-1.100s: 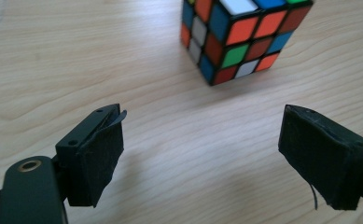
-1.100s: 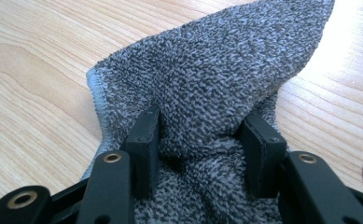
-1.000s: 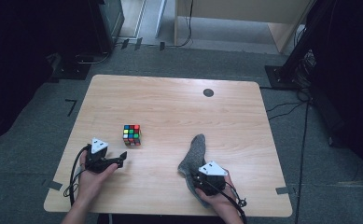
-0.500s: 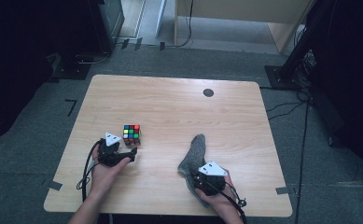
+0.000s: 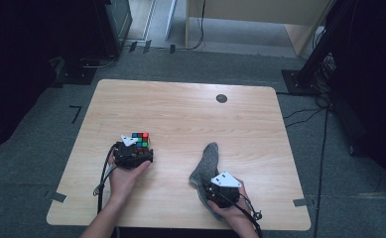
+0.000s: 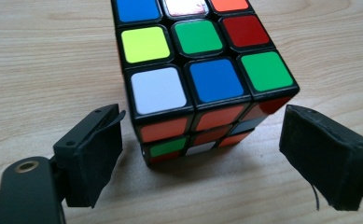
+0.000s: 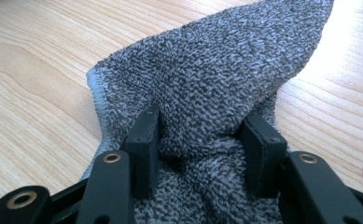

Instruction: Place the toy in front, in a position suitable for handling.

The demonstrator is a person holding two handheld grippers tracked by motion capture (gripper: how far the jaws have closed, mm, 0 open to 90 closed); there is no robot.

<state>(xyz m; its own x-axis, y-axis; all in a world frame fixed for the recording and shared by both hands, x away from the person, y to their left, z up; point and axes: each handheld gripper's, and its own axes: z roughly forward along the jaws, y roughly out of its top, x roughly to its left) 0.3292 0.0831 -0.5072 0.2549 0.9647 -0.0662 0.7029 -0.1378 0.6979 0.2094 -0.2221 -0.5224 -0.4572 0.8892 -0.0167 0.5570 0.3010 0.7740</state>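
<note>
A scrambled Rubik's cube (image 5: 142, 139) stands on the wooden table (image 5: 180, 109), left of centre. My left gripper (image 5: 139, 148) is right behind it. In the left gripper view the open left gripper (image 6: 207, 158) has a jaw on each side of the cube (image 6: 193, 74), at its near bottom edge, with a gap on both sides. A grey sock (image 5: 208, 158) lies right of centre. My right gripper (image 5: 211, 184) is at the sock's near end. In the right gripper view the right gripper (image 7: 200, 140) is shut on a bunched fold of the sock (image 7: 216, 70).
A small black round cap (image 5: 222, 98) sits in the tabletop at the far right. Bare wood lies between the cube and the sock and across the far half. Dark cabinets and cables stand on the floor around the table.
My left hand has moved right and slightly forward across the table, up to the cube, so its jaws now flank it. The right hand and the sock have stayed put.
</note>
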